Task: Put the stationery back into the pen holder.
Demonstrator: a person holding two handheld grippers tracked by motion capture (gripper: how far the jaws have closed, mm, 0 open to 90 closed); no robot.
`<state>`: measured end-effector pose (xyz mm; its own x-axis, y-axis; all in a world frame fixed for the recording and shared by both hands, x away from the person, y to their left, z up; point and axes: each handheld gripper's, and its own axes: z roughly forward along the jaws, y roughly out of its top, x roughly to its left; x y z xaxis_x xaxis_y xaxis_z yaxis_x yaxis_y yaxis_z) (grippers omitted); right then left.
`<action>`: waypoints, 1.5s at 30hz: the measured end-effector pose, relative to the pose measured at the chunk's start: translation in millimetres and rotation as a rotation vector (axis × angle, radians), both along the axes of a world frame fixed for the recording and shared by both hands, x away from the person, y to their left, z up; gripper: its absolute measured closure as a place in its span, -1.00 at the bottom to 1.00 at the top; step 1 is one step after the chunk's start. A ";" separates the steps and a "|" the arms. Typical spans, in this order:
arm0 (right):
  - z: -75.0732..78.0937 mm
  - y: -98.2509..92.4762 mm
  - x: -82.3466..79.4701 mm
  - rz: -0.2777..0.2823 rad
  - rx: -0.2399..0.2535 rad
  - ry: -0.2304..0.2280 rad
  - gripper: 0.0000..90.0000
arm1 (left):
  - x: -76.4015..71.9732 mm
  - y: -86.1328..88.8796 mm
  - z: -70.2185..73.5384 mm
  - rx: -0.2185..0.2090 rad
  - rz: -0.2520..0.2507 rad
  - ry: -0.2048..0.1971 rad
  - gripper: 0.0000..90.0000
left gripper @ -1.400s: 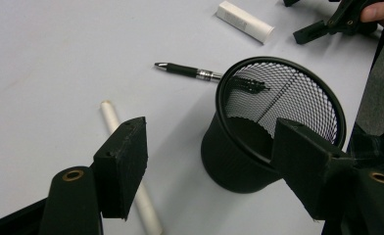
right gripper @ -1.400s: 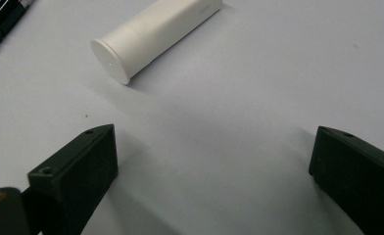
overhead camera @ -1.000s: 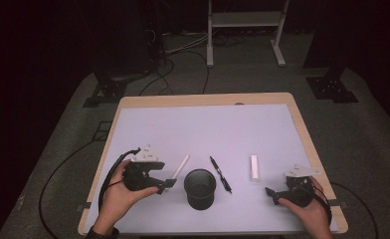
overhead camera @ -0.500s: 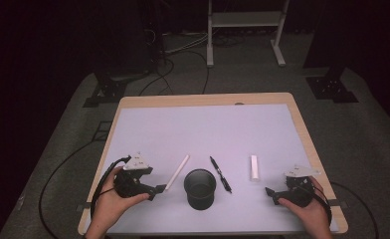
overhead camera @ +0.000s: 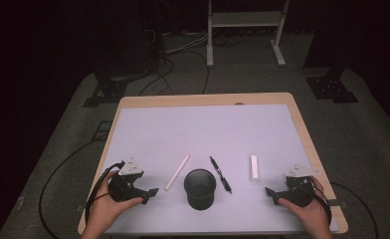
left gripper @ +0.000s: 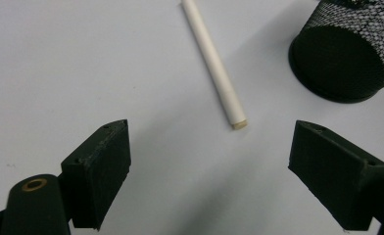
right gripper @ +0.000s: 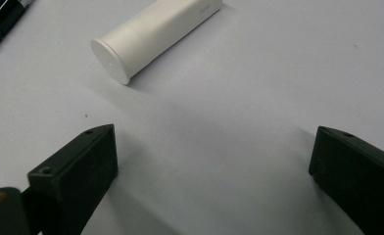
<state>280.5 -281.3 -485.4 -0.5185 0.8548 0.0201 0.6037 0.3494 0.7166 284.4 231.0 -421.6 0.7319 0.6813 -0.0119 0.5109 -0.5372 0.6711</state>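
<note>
Left hand-held gripper (overhead camera: 151,194) sits low near the bench's (overhead camera: 203,124) front left corner, held in the person's left hand (overhead camera: 108,206). Its jaws have just been opening and stand wide with nothing between them; in the left gripper view (left gripper: 209,161) only bare bench surface shows in the gap. Just ahead of it lies the white stick (overhead camera: 177,172), a thin round rod resting flat and slanted, its near end (left gripper: 238,123) pointing toward the gap but apart from both jaws.

From where I stand, the whole far half of the bench is open, pale surface bordered by a wooden edge. The items all lie in one row near the front.

Next along is the black mesh cup (overhead camera: 200,188), upright, just right of the stick and not touching it. I can't make out anything inside it; its inside looks dark. In the left gripper view its mesh wall and solid base (left gripper: 342,58) sit at the upper right.

Right of the cup lies a black pen (overhead camera: 221,174), flat and slanted, close beside the rim. Farther right, a short white cylinder (overhead camera: 253,168) lies flat, well apart from the pen.

At the front right corner, the right hand-held gripper (overhead camera: 271,195) rests in the person's right hand (overhead camera: 307,209), jaws wide and holding nothing. In its own view (right gripper: 212,171) the cylinder (right gripper: 156,32) lies ahead, untouched.
</note>
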 end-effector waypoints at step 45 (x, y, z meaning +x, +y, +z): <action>7.3 -0.3 0.4 -0.039 0.004 0.018 -0.58 | 0.7 21.5 -58.1 -0.012 0.080 -0.050 -1.00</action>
